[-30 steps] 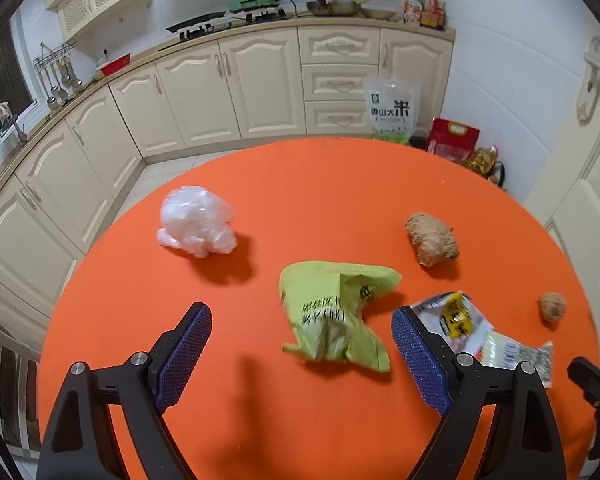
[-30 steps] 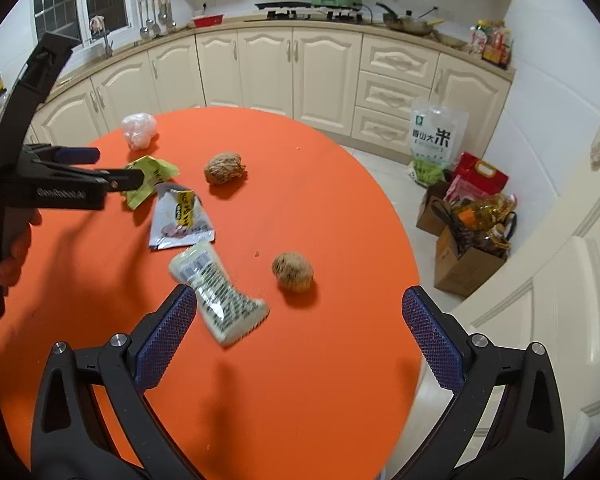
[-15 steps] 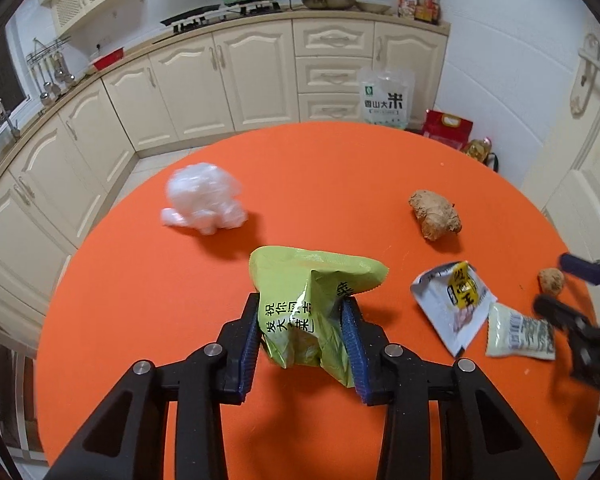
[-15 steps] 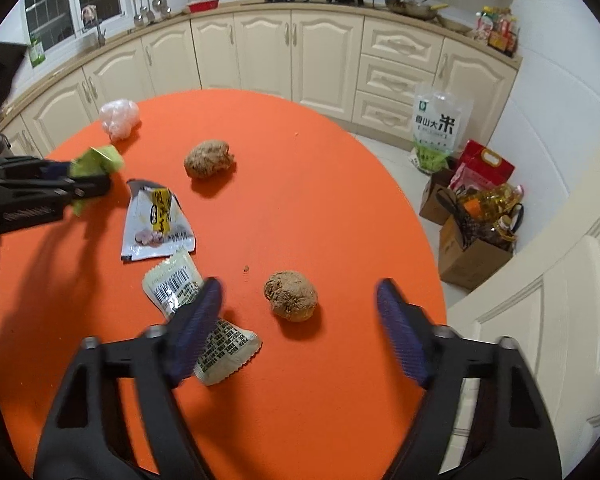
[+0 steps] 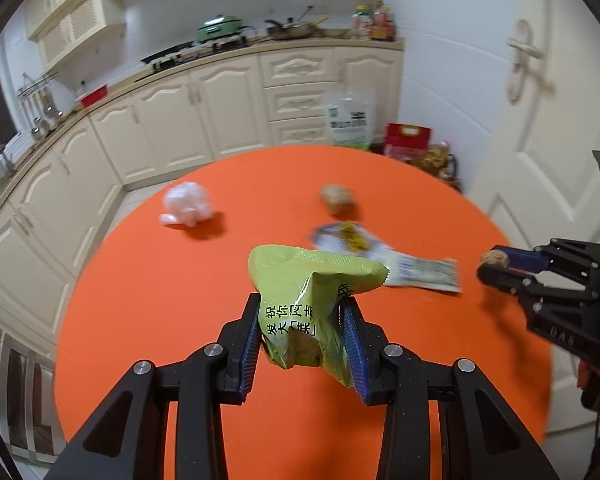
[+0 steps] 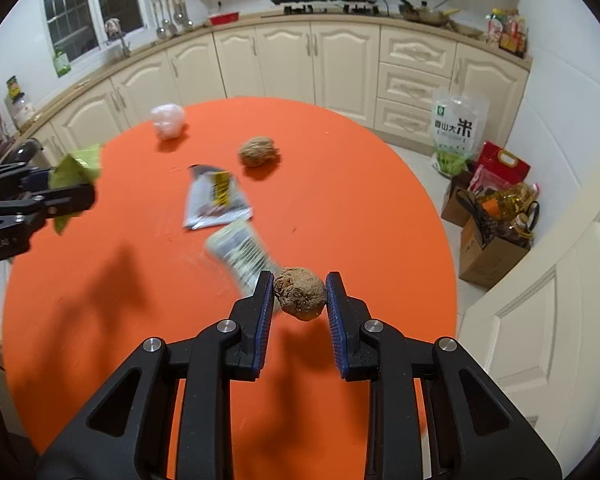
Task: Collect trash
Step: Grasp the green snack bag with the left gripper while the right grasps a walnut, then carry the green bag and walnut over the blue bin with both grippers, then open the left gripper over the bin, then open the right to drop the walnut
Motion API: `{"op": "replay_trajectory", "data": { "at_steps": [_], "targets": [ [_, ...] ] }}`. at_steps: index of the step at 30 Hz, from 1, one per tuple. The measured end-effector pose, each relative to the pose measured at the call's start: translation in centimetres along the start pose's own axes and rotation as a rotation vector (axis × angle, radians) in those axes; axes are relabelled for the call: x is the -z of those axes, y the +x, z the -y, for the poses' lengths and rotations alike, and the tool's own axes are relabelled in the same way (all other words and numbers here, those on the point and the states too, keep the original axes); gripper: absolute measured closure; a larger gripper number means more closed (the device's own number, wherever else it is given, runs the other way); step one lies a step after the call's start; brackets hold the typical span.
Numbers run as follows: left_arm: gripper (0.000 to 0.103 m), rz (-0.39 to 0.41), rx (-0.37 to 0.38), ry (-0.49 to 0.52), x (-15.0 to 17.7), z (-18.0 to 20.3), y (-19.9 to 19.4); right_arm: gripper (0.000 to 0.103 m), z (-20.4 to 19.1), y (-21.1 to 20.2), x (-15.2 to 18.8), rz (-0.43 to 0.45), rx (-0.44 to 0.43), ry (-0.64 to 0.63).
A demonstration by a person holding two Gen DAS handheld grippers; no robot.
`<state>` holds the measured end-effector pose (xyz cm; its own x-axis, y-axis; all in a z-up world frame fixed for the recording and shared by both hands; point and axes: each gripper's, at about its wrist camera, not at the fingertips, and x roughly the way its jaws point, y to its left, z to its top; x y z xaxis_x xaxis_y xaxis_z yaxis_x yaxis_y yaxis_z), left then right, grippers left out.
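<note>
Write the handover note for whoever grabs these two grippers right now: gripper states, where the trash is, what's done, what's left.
Left gripper: shut on the green bag, lifted off the orange table.
Right gripper: jaws have just been closing; now shut on the small brown lump, which looks just clear of the table.
Lying on the table: white plastic wad, larger brown lump, silver wrapper, striped wrapper.
Done: two pieces gripped.
Left: drop both in a bin (none in view), then collect the other four.
</note>
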<state>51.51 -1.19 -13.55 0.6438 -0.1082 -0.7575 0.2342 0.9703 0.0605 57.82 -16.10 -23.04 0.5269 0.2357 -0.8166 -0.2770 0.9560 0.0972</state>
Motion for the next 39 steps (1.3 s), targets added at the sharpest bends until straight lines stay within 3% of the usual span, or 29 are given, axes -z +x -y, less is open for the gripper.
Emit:
{"op": "replay_trajectory", "data": {
  "at_steps": [7, 12, 17, 22, 28, 33, 35, 37, 39],
  "targets": [
    [0.068, 0.016, 0.098, 0.077, 2.6, 7.8, -4.5, 0.078, -0.5, -7.7, 6.3, 0.057, -0.033, 0.024],
    [0.068, -0.012, 0.177, 0.152, 4.7, 14.5, -6.0, 0.078, 1.9, -13.2, 12.4, 0.091, 0.009, 0.099],
    [0.068, -0.049, 0.251, 0.253, 7.2, 21.8, -6.1, 0.078, 5.0, -15.6, 17.8, 0.075, 0.066, 0.169],
    [0.068, -0.116, 0.275, 0.333, 9.2, 27.1, -3.9, 0.078, 7.4, -14.5, 22.4, -0.001, 0.140, 0.202],
    [0.066, -0.235, 0.256, 0.405, 11.1, 31.9, 1.3, 0.078, 10.9, -11.6, 27.1, -0.073, 0.113, 0.296],
    [0.063, -0.281, 0.246, 0.439, 11.6, 34.0, 5.2, 0.078, 13.4, -9.4, 29.8, -0.119, 0.097, 0.354],
    [0.058, -0.311, 0.235, 0.442, 11.6, 34.8, 6.5, 0.078, 14.3, -8.4, 30.5, -0.134, 0.086, 0.379],
    [0.045, -0.334, 0.234, 0.441, 11.6, 34.9, 7.8, 0.078, 14.8, -7.4, 31.1, -0.149, 0.073, 0.398],
    [0.043, -0.350, 0.217, 0.447, 11.7, 35.9, 8.9, 0.078, 14.9, -6.4, 31.6, -0.166, 0.062, 0.407]
  ]
}}
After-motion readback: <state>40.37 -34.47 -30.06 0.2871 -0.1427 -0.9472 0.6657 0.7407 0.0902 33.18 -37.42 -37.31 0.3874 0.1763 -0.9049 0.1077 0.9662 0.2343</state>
